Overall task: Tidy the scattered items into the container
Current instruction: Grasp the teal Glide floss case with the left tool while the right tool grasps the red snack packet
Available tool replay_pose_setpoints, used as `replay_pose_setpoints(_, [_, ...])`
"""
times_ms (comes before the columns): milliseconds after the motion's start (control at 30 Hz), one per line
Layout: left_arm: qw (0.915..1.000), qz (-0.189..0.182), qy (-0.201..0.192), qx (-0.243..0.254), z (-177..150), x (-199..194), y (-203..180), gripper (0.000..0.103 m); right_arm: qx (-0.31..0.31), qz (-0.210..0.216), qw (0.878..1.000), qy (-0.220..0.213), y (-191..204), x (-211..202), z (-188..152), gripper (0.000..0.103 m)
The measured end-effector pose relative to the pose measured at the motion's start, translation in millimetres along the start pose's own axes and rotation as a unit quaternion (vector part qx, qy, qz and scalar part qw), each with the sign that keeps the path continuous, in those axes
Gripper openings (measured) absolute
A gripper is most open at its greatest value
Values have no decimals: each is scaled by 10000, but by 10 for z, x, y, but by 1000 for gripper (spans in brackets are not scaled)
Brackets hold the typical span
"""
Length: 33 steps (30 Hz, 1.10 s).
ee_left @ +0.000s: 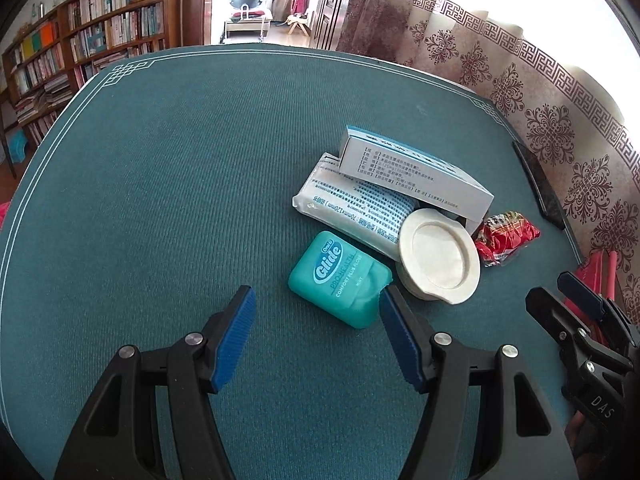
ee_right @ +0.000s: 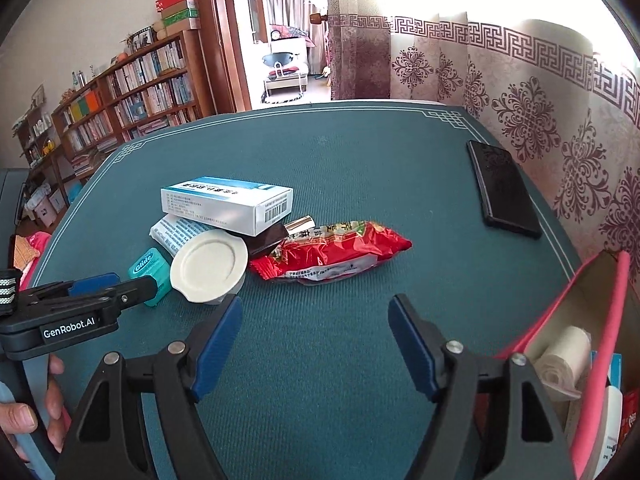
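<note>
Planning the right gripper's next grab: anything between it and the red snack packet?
Nothing visible. The right gripper is open, with bare green table mat between it and the red snack packet. The cream lid lies off to its left.

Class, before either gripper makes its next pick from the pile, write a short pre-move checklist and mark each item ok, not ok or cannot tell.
1. Left gripper open, holding nothing: ok.
2. Right gripper open, holding nothing: ok.
3. Floss box free on top, nothing lying on it: ok.
4. Floss box centred between left fingers: not ok, it sits toward the right finger.
5. Red packet ahead of the right gripper, unobstructed: ok.
6. Room left in pink container: cannot tell.
</note>
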<state>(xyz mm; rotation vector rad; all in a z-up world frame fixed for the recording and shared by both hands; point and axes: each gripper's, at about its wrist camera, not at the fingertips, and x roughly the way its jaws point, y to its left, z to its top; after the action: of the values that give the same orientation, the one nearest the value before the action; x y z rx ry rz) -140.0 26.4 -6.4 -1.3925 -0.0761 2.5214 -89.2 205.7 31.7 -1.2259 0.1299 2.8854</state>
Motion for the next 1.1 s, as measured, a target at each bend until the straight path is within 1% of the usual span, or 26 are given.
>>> replay_pose_setpoints(133, [9999, 49, 15, 160, 49, 56, -67, 67, 38, -35, 10000, 22, -33, 55, 29, 79])
replay_pose_setpoints(233, [9995, 117, 0, 280, 86, 101, -126, 73, 84, -24, 9999, 59, -58, 88, 49, 79])
replay_pose_setpoints(433, [9961, 469, -103, 740, 88, 167, -253, 77, 51, -41, 10000, 55, -69, 126, 77, 79])
replay_pose_setpoints(533, [9950, 508, -125, 849, 71, 167, -264, 78, 54, -27, 10000, 65, -79, 152, 105, 79])
replay_pose_setpoints(667, [9978, 163, -211, 603, 85, 127, -131, 77, 125, -34, 9999, 103, -120, 215, 148, 79])
replay_pose_setpoints(700, [9982, 143, -244, 523, 99, 126, -106, 70, 145, -36, 9998, 133, -128, 237, 158, 79])
replay_pose_setpoints(733, [9984, 203, -272, 458, 93, 103, -74, 64, 162, -16, 9997, 157, -133, 259, 169, 79])
replay_pose_setpoints(767, [9984, 239, -274, 432, 94, 99, -64, 60, 175, -6, 9997, 182, -136, 283, 176, 79])
replay_pose_setpoints(1000, [9992, 69, -303, 270, 47, 13, 8, 60, 97, -111, 9994, 302, -98, 443, 234, 79])
replay_pose_setpoints(1100, [9990, 25, -376, 233, 42, -51, 14, 60, 70, -192, 9993, 297, -91, 514, 291, 83])
